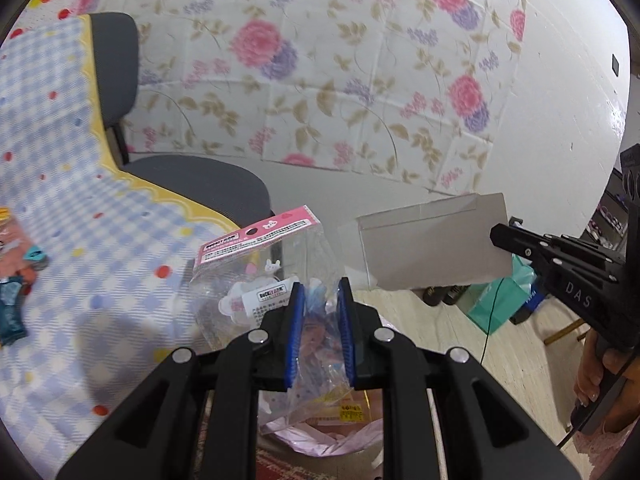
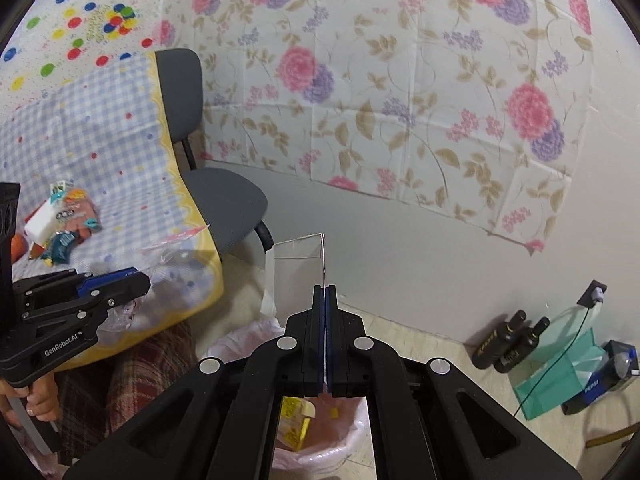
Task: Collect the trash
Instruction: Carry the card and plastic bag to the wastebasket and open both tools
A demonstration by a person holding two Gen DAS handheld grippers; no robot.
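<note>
Cardboard sheet is the bigger catch: the right tool is clamped fully closed on its edge, holding it upright above the pink-lined trash bin, while the left tool stands only slightly apart, its blue pads pinching a clear plastic packet with a pink header card just off the edge of the checked counter. Only the right wrist view shows the leftover wrappers on the counter, the two dark bottles and the green bag by the wall.
</note>
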